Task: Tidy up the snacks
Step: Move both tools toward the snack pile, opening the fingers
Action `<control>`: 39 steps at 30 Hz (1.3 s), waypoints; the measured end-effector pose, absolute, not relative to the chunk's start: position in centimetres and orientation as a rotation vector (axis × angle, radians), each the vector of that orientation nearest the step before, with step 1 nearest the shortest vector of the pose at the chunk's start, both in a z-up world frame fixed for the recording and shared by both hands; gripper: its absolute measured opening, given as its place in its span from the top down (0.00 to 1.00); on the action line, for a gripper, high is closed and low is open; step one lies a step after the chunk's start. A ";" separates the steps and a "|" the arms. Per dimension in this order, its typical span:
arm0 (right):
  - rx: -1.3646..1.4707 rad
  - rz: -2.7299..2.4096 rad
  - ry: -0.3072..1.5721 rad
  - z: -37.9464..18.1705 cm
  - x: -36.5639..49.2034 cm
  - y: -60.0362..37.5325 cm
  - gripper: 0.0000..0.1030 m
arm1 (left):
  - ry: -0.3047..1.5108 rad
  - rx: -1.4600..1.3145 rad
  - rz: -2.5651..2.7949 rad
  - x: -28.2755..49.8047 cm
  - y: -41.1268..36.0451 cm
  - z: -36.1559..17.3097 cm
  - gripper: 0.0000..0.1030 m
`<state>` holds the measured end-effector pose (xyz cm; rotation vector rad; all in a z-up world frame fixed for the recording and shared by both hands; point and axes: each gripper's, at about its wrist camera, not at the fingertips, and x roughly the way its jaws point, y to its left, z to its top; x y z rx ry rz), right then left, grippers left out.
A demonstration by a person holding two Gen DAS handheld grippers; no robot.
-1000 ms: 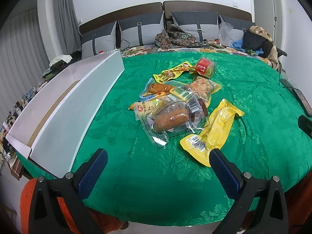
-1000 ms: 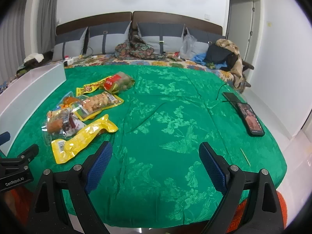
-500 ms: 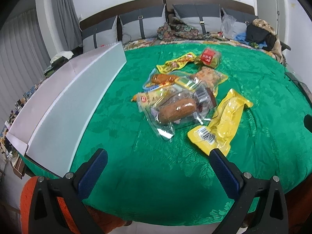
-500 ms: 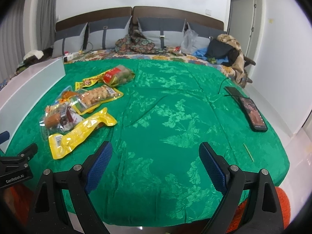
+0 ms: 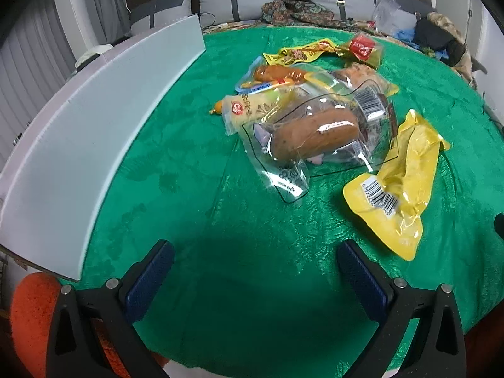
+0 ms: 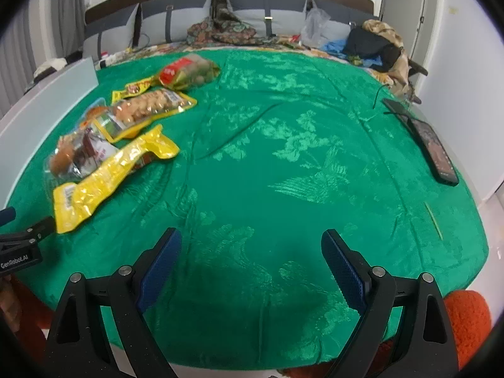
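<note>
Left wrist view: snack pile [image 5: 318, 119] lay centre-right on green cover [image 5: 195, 208], white box [image 5: 94, 132] at left. Left gripper [image 5: 255, 271] was spread wide, empty; right gripper [image 6: 250, 261] likewise. Best to pinch the clear pack's [image 5: 312, 138] near edge, not the bulge.

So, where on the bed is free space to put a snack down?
Bare green cover stretches between the yellow packet and the phone, also before the left gripper. Crowded: the snack pile beside the white box.
</note>
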<state>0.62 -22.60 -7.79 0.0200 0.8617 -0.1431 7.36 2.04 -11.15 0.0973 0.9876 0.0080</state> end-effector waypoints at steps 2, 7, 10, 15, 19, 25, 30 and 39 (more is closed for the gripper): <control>0.017 -0.143 0.877 -8.4 0.9 -22.7 0.10 | 0.996 0.082 0.006 7.4 2.3 -11.2 0.00; 0.019 -0.137 0.918 -9.5 1.3 -22.8 0.10 | 1.015 0.012 -0.009 7.5 3.1 -11.4 0.00; 0.036 -0.128 0.927 -9.9 1.2 -23.0 0.10 | 1.015 -0.001 -0.015 7.6 3.3 -11.4 0.00; 0.078 -0.117 0.922 -10.2 1.3 -23.5 0.09 | 0.997 0.002 -0.018 7.5 3.2 -11.6 0.00; 0.080 -0.125 0.902 -10.3 1.1 -23.3 0.09 | 0.994 0.005 -0.023 7.5 3.3 -11.6 0.00; 0.082 -0.126 0.895 -10.3 1.1 -23.3 0.09 | 0.992 0.018 -0.051 7.5 3.4 -11.6 0.00; 0.091 -0.138 0.901 -10.3 1.2 -23.2 0.09 | 0.990 0.022 -0.059 7.8 3.4 -11.6 0.00; 0.117 -0.179 0.930 -10.1 1.1 -23.2 0.09 | 0.963 0.025 -0.069 7.8 3.3 -11.8 0.00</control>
